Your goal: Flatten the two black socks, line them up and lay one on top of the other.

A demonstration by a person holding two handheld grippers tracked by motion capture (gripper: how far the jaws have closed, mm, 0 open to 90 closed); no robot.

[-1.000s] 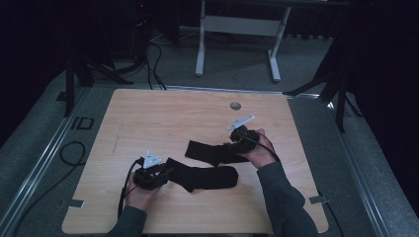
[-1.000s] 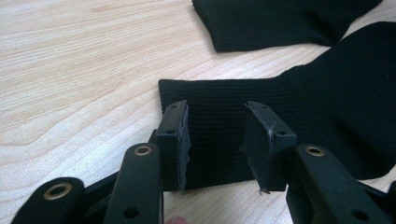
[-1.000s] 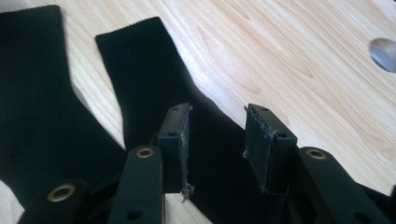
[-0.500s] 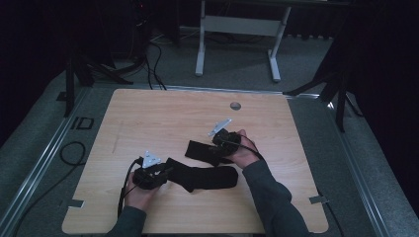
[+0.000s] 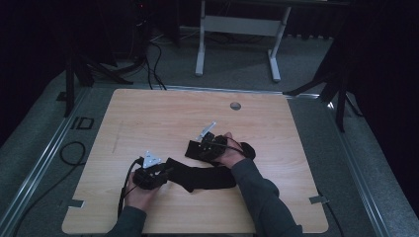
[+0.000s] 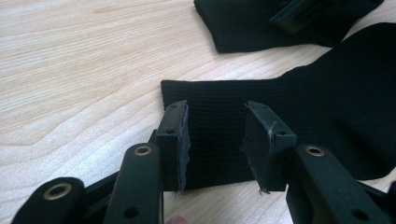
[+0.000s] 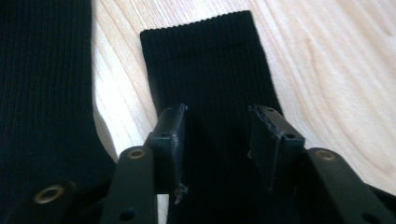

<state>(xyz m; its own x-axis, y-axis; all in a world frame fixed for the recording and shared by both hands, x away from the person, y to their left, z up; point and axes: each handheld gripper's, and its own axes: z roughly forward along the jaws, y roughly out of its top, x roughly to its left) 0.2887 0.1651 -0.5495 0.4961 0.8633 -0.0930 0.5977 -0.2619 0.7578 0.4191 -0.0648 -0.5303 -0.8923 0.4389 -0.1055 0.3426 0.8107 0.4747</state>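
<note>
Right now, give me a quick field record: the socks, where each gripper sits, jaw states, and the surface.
items: two black socks on the wooden table
near sock: lies flat, its cuff end under the left gripper
far sock: lies flat, cuff pointing away from the right gripper
left gripper: jaws apart, straddling the near sock's cuff, pads not pinching
right gripper: over the far sock, jaws have just been opening, sock fabric below and between them, not pinched
sock spacing: a strip of bare wood between them in the right gripper view
</note>
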